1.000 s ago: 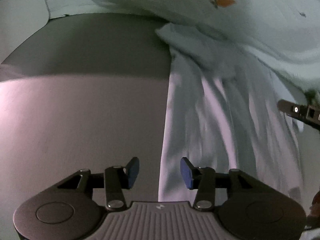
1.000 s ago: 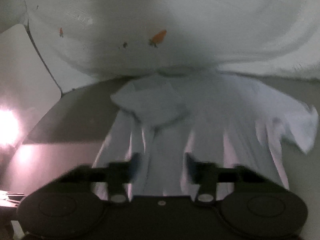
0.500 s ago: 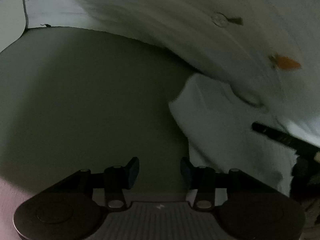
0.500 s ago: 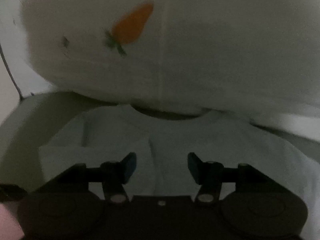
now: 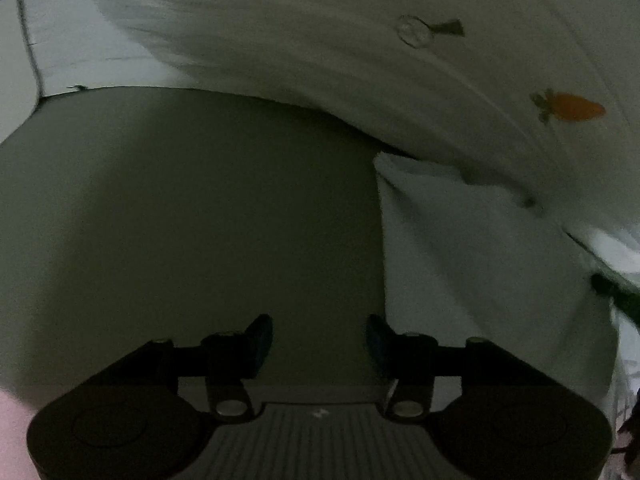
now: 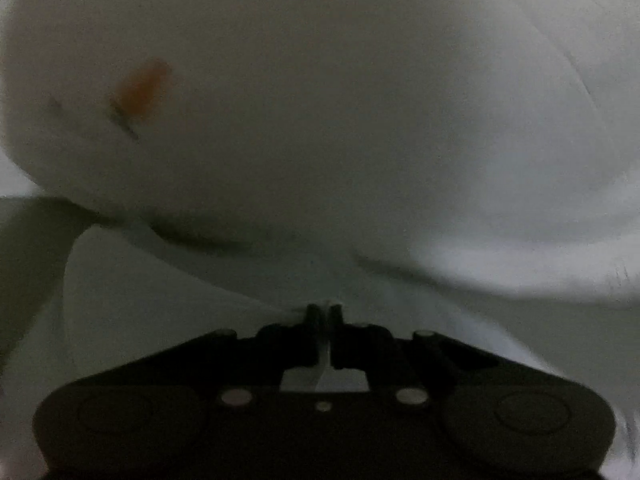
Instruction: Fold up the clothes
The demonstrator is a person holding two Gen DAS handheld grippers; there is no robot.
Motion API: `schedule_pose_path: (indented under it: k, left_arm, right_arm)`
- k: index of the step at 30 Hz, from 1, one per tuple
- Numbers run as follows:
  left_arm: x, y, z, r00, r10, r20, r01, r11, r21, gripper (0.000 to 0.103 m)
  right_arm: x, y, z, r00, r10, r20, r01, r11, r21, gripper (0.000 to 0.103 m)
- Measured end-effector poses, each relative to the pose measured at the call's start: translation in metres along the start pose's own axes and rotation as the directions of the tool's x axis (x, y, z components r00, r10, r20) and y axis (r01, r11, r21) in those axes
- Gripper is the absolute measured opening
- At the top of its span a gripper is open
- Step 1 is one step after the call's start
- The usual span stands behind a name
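A white shirt [image 5: 480,280] lies on a grey surface [image 5: 200,220], its top end tucked under puffy white bedding. My left gripper [image 5: 318,336] hovers over bare grey surface just left of the shirt's side edge. Its jaws are opening and nothing is between them. In the right wrist view the shirt [image 6: 160,300] fills the lower part. My right gripper [image 6: 324,312] is shut on a pinched fold of it, close under the bedding. A dark piece of the right gripper [image 5: 616,296] shows at the left wrist view's right edge.
White bedding [image 5: 360,60] printed with a small orange carrot [image 5: 576,107] bulges over the far side and looms right above the right gripper, bedding [image 6: 320,100]. The light is dim. A pink patch [image 5: 12,420] shows at the lower left corner.
Both grippers have moved forward to the bedding and the views have darkened. The right jaws, open before, have shut on the shirt. The left jaws stand a little wider.
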State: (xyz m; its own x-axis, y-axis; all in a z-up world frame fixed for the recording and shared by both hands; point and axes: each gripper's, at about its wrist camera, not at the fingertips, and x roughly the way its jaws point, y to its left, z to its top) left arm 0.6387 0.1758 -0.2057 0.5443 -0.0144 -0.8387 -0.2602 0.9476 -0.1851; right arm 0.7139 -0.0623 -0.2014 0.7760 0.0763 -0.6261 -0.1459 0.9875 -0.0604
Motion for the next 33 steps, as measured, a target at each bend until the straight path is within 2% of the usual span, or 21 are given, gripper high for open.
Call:
schedule_pose_path:
  k: [3,5,6,8,11,12,16,19,22,25,30,33]
  left_arm:
    - [0.012,-0.017,0.005,1.0,-0.015,-0.006,0.015,1.0,0.026,0.055]
    - [0.021,-0.03,0.012,1.0,-0.028,0.001,0.027,0.998,0.054,0.058]
    - [0.025,-0.036,0.016,1.0,-0.031,0.008,0.03,0.997,0.069,0.059]
    - [0.036,-0.05,0.023,0.999,-0.031,0.029,0.028,0.994,0.106,0.065]
    - [0.053,-0.07,0.025,0.998,0.03,0.048,-0.038,0.983,0.18,0.067]
    - [0.057,-0.076,0.026,0.997,0.051,0.055,-0.061,0.977,0.205,0.067]
    - [0.043,-0.076,0.027,0.999,0.021,0.044,-0.03,0.979,0.202,0.067]
    - [0.018,-0.069,0.017,0.999,0.01,0.052,-0.02,0.98,0.2,0.07]
    - [-0.009,-0.065,-0.006,1.0,-0.015,0.013,0.012,0.982,0.189,0.077]
    - [-0.038,-0.062,-0.041,0.997,-0.06,-0.048,0.067,0.985,0.16,0.078]
    - [-0.085,-0.071,-0.115,0.99,-0.076,-0.118,0.096,0.98,0.177,0.081]
    - [-0.108,-0.077,-0.159,0.979,-0.105,-0.176,0.14,0.97,0.199,0.081]
  right_arm:
    - [0.003,-0.015,-0.019,0.999,0.009,-0.047,-0.006,0.998,0.07,0.008]
    - [0.003,-0.017,-0.02,0.998,-0.004,-0.055,0.009,0.996,0.089,0.018]
    - [0.001,-0.017,-0.02,0.999,-0.012,-0.047,0.016,0.995,0.1,0.027]
    - [0.001,-0.016,-0.02,0.999,-0.02,-0.035,0.024,0.993,0.117,0.031]
    - [0.014,-0.02,-0.019,0.997,-0.033,-0.068,0.041,0.992,0.122,0.034]
    - [0.017,-0.02,-0.015,0.996,-0.032,-0.083,0.042,0.991,0.127,0.038]
    - [-0.011,-0.035,-0.016,0.997,-0.009,-0.081,0.023,0.985,0.174,0.058]
    - [-0.041,-0.044,-0.034,0.992,-0.011,-0.128,0.031,0.988,0.153,0.068]
    - [-0.07,-0.051,-0.063,0.979,0.005,-0.203,0.027,0.988,0.152,0.081]
    - [-0.111,-0.051,-0.095,0.961,0.052,-0.273,-0.008,0.987,0.16,0.085]
    - [-0.177,-0.041,-0.138,0.952,0.08,-0.295,-0.034,0.987,0.158,0.095]
    - [-0.204,-0.039,-0.159,0.951,0.058,-0.303,-0.007,0.986,0.167,0.096]
